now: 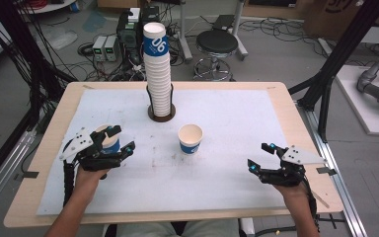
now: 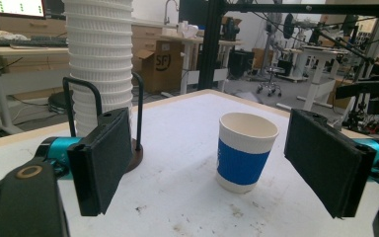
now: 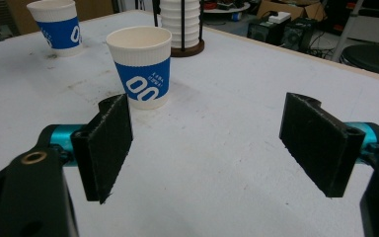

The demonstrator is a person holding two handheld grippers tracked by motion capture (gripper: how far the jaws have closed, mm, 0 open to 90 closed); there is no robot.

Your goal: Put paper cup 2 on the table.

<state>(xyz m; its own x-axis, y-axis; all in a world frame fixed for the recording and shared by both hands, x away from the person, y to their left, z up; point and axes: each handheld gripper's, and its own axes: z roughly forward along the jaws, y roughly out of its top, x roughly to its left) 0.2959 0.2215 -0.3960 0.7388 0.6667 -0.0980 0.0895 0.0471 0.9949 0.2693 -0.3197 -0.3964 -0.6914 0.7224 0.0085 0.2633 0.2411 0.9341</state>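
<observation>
Grippers first, from the high view: found the left gripper [image 1: 121, 138] at lower left of the frame, jaws spread, with the left cup [image 1: 109, 143] showing between its tips (could not tell contact from above). Spotted the right gripper [image 1: 259, 155] at lower right, jaws likewise apart and holding nothing. Noted the middle cup [image 1: 190, 139] upright near the centre of the white-covered table [image 1: 44, 148], well apart from both grippers. Saw the tall cup stack [image 1: 158, 69] in its holder at upper centre.

Moved to the left gripper view: saw both black jaws of the left gripper [image 2: 208, 143] standing wide. Placed the left cup [image 2: 244, 153] upright at centre frame between them, with table showing on either side (so no grip). Caught the cup stack [image 2: 101, 64] at upper left.

Ended with the right gripper view: found the right gripper [image 3: 205, 143] open over bare table. Noted the middle cup [image 3: 142, 69] upright above the left jaw, the left cup [image 3: 55, 24] at upper left, and the cup stack [image 3: 180, 19] at top centre.
</observation>
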